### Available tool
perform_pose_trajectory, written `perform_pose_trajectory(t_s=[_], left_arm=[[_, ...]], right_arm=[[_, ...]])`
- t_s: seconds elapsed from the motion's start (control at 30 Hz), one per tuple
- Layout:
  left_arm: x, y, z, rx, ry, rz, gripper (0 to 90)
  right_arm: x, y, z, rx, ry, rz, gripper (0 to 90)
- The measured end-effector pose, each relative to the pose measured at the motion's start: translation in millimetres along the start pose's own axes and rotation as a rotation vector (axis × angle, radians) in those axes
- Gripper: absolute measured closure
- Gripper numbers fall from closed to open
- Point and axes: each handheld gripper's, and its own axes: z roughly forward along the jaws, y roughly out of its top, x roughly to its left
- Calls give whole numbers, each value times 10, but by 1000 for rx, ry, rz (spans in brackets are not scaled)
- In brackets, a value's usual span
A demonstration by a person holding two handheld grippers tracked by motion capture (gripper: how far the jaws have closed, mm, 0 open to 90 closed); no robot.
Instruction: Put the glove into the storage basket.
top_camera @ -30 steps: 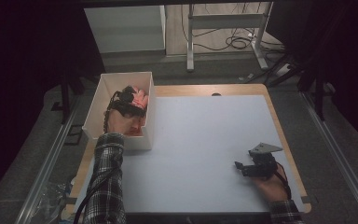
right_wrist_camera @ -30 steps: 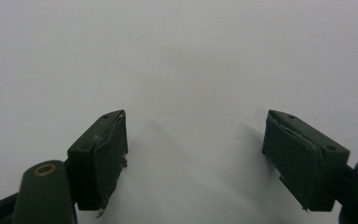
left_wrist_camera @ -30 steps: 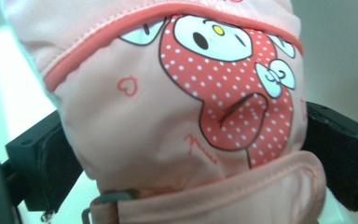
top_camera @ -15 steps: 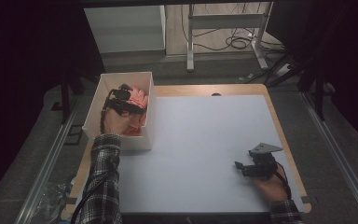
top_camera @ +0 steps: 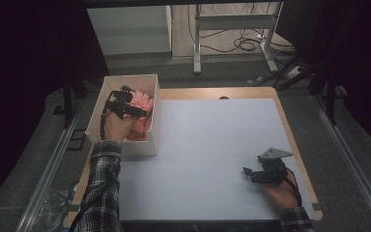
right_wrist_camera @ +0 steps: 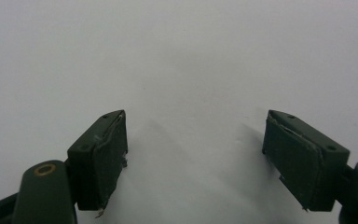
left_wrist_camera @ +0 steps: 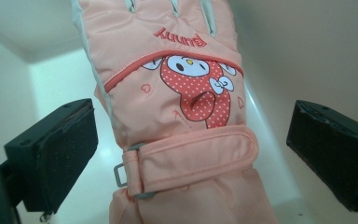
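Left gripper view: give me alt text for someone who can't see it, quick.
A peach-pink child's glove with a red polka-dot bunny patch and a strap across its wrist lies between the two open black jaws of the left claw, neither jaw touching it. Around it are the pale inner walls of a white box.

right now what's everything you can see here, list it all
glove: one, peach-pink with a red dotted cartoon figure and a strap at the cuff, lying in the box between the open jaws of the left claw
box: one, white, open top, at the table's left edge
table: one, white top with wooden edges
metal frame: one, pale, on the floor beyond the table, cables beside it
left claw: one, black, open, inside the box over the glove
right claw: one, black, open, low over the table near its right front
sleeves: two, plaid
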Motion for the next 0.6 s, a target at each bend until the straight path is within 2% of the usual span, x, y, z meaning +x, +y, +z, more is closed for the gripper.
perform_pose_trajectory(t_s=[0.6], left_arm=[[-1,-74,-254,-49,-37,3,12]], right_arm=[[1,0,0,0,0,0,223]])
